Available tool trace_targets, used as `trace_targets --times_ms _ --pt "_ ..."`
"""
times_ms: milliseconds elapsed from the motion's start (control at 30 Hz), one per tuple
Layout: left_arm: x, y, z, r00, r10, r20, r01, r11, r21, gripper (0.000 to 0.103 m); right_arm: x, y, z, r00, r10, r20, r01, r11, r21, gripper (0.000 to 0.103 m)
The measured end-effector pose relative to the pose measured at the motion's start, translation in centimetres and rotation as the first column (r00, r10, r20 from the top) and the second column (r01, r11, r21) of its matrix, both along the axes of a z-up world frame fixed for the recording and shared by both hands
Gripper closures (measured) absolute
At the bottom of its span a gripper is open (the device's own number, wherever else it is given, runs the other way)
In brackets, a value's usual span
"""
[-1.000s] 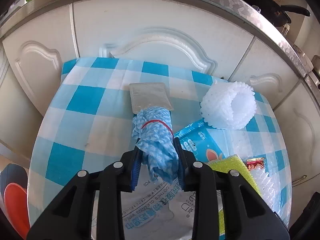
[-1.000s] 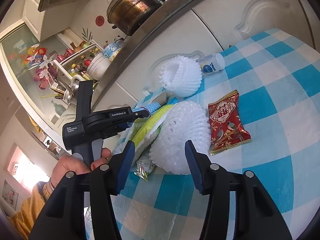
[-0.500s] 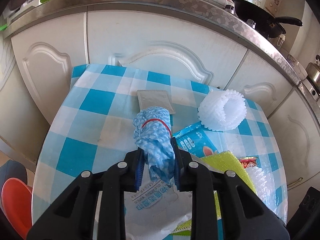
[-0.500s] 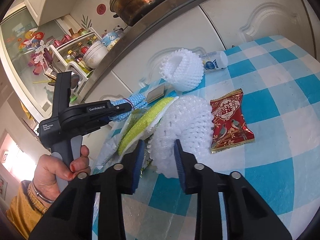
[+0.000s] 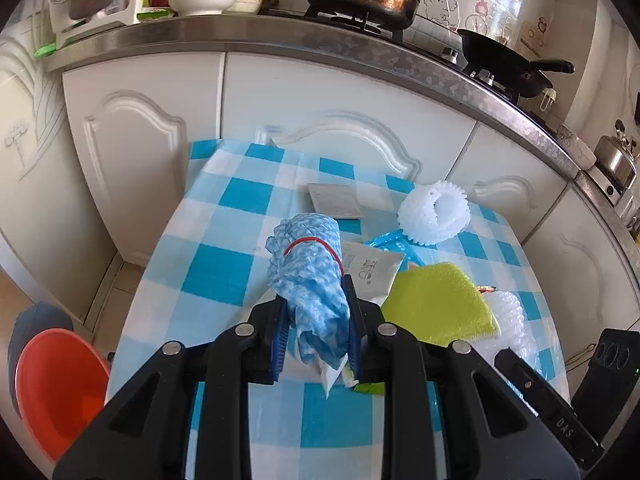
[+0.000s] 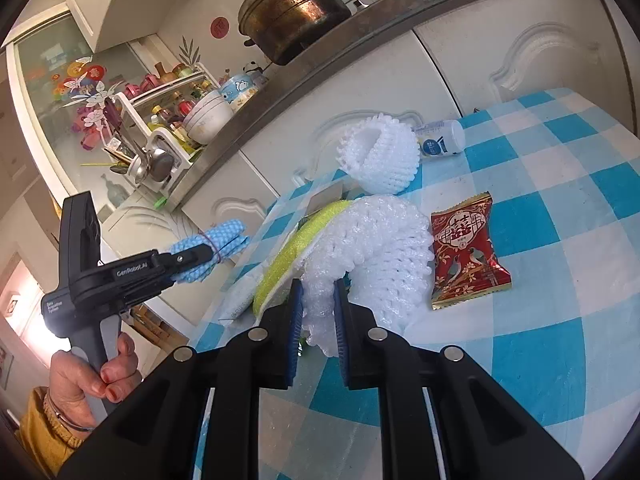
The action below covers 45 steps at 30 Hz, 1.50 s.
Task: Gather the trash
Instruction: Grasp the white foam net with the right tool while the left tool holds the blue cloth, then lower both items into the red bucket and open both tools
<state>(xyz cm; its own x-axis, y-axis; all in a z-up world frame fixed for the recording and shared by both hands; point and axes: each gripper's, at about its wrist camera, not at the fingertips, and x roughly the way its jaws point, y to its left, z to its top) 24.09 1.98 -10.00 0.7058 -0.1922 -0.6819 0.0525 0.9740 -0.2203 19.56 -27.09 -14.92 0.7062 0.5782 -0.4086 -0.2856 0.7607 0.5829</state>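
**Both tongs loaded, bin run next**

Lifted off the checked table (image 5: 224,276) since a second ago, the left gripper (image 5: 316,334) pinches the blue cloth bundle (image 5: 312,276) above the left edge; meanwhile the right gripper (image 6: 316,320) has pressed shut on white foam netting (image 6: 376,240) mid-table, beside the red snack wrapper (image 6: 466,252); pick-up seems done; next, probably carry both to the orange bin (image 5: 56,388) off the left edge.

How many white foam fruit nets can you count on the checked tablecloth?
2. One foam net sits open near the table's far edge beside the small white bottle; the other foam net lies by the red snack packet, pinched by the right tool. Others may be hidden.
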Motion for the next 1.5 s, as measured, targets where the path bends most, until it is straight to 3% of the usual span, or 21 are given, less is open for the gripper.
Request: trace_targets --times_ms 267,567,933,1300,1500 --pt "-5.1 4.0 0.3 0.999 0.049 0.016 -0.049 0.999 -0.021 0.077 -1.4 -0.9 0.4 0.999 -0.019 0.051 0.017 0.999 0.04 0.086" --pt "-10.7 9.7 -1.3 0.991 0.135 -0.003 -0.135 0.991 -0.011 0.077 -2.3 -1.1 0.6 0.997 -0.041 0.065 0.038 0.998 0.045 0.086" --pt "-13.3 16.6 -4.5 0.961 0.276 -0.017 -0.275 0.96 0.046 0.077 -3.8 0.2 1.5 0.994 -0.082 0.074 0.083 0.997 -0.007 0.086" --pt "-14.4 21.8 -8.2 0.922 0.377 -0.09 -0.369 0.925 0.091 0.077 -4.6 8.0 5.9 0.99 0.092 0.111 -0.083 0.993 -0.082 0.086" --pt "-15.2 23.7 -9.6 0.901 0.418 -0.116 -0.405 0.906 0.123 0.077 -5.8 14.3 7.5 0.961 0.246 0.125 -0.231 0.966 -0.119 0.086"
